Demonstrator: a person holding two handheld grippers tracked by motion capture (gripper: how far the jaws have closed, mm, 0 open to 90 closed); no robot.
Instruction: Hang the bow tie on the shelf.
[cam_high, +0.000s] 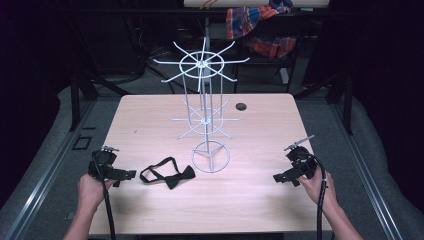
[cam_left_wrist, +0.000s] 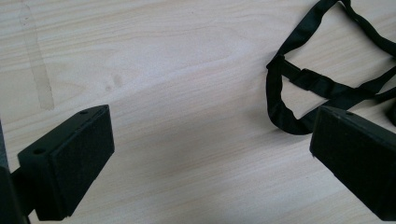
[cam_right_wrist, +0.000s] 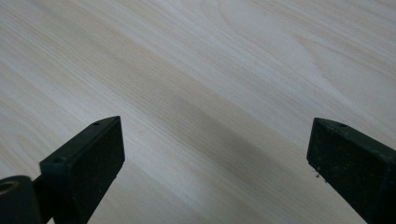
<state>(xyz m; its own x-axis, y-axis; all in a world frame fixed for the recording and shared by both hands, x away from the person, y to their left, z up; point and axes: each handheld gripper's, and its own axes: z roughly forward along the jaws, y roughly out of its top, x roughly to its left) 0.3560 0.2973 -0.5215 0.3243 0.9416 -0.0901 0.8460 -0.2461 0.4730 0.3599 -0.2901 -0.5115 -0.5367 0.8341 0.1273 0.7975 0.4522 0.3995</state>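
left gripper view: hand-held gripper (cam_left_wrist: 210, 154) wide apart, empty

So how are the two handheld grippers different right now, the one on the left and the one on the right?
The left gripper sits right beside the black bow tie, whose strap lies just ahead of its jaws; the right gripper has bare wooden table ahead. The left gripper points toward the table's middle from the left edge, the right one from the right edge. Both are open, hold nothing, and trail a black cable.
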